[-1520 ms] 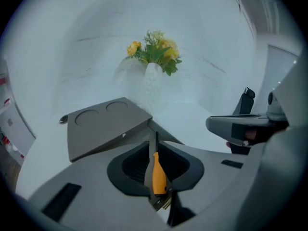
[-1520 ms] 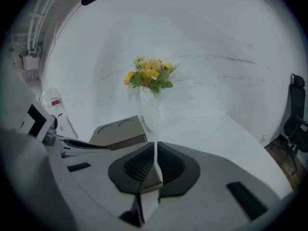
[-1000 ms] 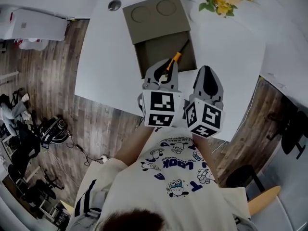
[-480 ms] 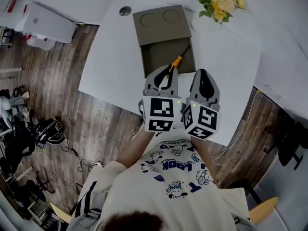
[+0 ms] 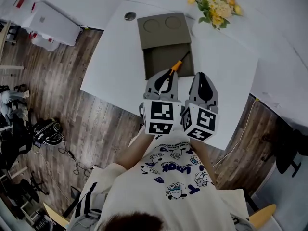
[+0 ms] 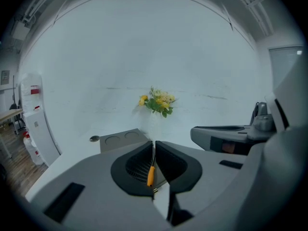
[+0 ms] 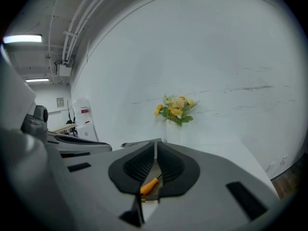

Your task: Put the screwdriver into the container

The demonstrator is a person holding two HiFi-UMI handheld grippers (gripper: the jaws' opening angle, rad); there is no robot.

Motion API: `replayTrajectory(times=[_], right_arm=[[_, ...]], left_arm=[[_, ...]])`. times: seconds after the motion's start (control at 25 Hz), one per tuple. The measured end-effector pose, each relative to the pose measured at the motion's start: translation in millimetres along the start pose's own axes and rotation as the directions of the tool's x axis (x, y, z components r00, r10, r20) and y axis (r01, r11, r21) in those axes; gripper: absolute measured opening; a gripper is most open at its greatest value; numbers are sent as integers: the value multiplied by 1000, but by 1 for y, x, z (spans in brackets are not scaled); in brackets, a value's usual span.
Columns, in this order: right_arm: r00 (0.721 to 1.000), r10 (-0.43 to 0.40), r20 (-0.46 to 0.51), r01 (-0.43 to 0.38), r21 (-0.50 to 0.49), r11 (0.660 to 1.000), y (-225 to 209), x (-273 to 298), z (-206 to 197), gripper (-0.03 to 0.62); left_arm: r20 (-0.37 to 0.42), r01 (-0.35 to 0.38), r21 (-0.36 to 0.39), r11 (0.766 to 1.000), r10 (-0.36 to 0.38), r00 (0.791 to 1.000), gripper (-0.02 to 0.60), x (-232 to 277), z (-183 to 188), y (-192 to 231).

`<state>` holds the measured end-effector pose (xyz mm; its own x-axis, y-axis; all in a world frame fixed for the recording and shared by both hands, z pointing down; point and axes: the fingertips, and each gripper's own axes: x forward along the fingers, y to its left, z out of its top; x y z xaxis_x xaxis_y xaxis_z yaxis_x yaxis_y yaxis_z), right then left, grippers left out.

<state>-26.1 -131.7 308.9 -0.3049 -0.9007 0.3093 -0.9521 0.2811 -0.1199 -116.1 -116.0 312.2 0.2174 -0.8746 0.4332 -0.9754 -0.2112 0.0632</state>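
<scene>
An olive-grey container (image 5: 156, 61) lies open on the white table (image 5: 118, 66), its lid (image 5: 162, 30) with two round recesses folded away behind it. The screwdriver (image 5: 177, 64), orange-handled with a dark shaft, lies slantwise inside the tray. My left gripper (image 5: 168, 74) hovers over the tray's near edge, shut, its tips just short of the handle's end. My right gripper (image 5: 202, 76) hangs beside it, shut and empty. In the left gripper view the screwdriver (image 6: 150, 175) shows through the slit of the jaws (image 6: 154, 142). In the right gripper view the orange handle (image 7: 149, 186) shows below the closed tips (image 7: 155, 143).
A bunch of yellow flowers (image 5: 214, 6) stands at the table's far right corner. A round cable grommet (image 5: 130, 16) sits left of the lid. A white cabinet (image 5: 48, 25) stands on the wooden floor to the left. The table's near edge runs just under the grippers.
Both grippers have risen a little and drawn back from the container, still shut. The screwdriver has stayed where it lies in the tray.
</scene>
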Motion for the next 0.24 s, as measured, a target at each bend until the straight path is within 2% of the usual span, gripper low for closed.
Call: replayTrajectory(times=[0.24], right_arm=[[1000,9,-17,-9,11,1000,4,-8,-4,38]], left_arm=[[5,-8,-3,1000,8,1000,31,-10,-1,0]])
